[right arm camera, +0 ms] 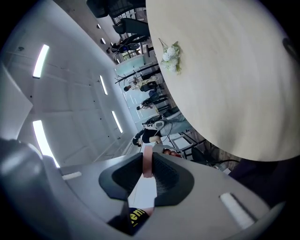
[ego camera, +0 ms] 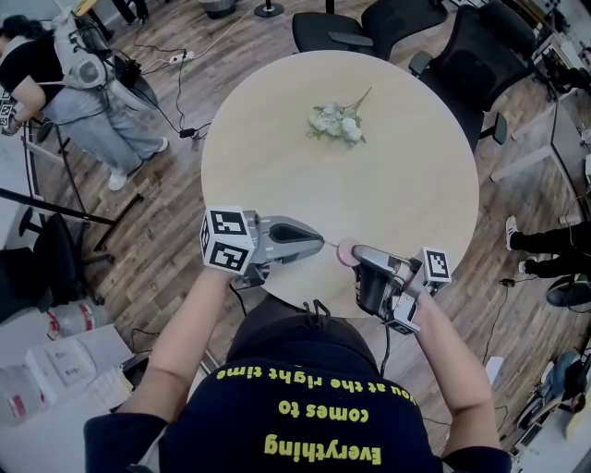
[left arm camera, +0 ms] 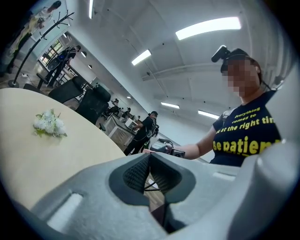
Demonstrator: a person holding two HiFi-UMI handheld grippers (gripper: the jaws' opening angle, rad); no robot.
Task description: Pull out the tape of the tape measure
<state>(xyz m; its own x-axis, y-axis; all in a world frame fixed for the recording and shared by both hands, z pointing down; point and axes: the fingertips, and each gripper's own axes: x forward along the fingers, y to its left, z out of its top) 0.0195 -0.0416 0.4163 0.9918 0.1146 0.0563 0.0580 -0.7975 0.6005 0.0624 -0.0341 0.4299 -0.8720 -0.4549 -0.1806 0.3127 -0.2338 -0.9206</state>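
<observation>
The round pale worktop [ego camera: 277, 120] fills the middle of the room, on a wooden floor [ego camera: 175, 231] with cables trailing over it. Black office chairs [ego camera: 397, 23] crowd its far side, and another person [ego camera: 55, 88] sits off to the far left by a stand. A small bunch of white flowers [ego camera: 339, 123] lies on the far half of the worktop, well apart from both tools.

The two tools are held level over the near edge, tips facing each other. The right tool [ego camera: 356, 253] is clamped on the tape measure [right arm camera: 147, 161], a small round pink case that stands edge-on between its dark pads. From the case a very thin tape [ego camera: 331, 245] runs a short way across to the left tool [ego camera: 321, 242], whose jaws are pressed together on the tape's end. Only a short length is drawn out, so the tips sit near each other.
</observation>
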